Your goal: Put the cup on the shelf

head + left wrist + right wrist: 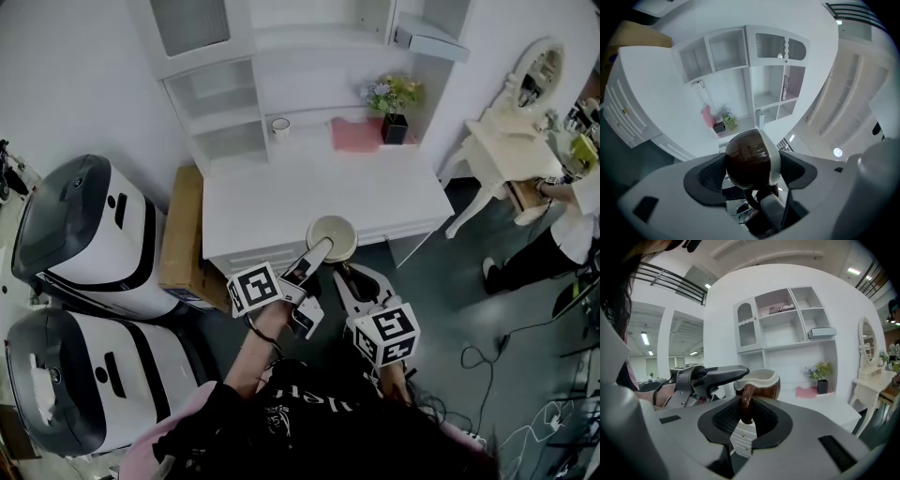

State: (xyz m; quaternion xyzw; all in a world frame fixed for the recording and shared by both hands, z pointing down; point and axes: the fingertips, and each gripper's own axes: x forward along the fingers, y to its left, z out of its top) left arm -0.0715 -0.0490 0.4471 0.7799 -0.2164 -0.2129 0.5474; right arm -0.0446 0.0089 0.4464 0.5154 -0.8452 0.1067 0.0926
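One white desk [281, 202] carrying a white shelf unit [225, 94], cut off at the top. Two white-and-black rounded machines [84, 234] [84, 384] on the floor to its left, beside one flat brown cardboard box [183, 234]. Two tongs: my left gripper [317, 253] is clamped on the one brown cup with cream inside [331, 234], which hangs over the desk's front edge, off the shelves. My right gripper [356, 281] has its jaws apart, with the cup's handle [746, 404] between them. One pink cloth [354, 134], one potted flower bunch [394, 103] and one small white mug [280, 128] at the desk's back. From overhead the cup's base is hidden.
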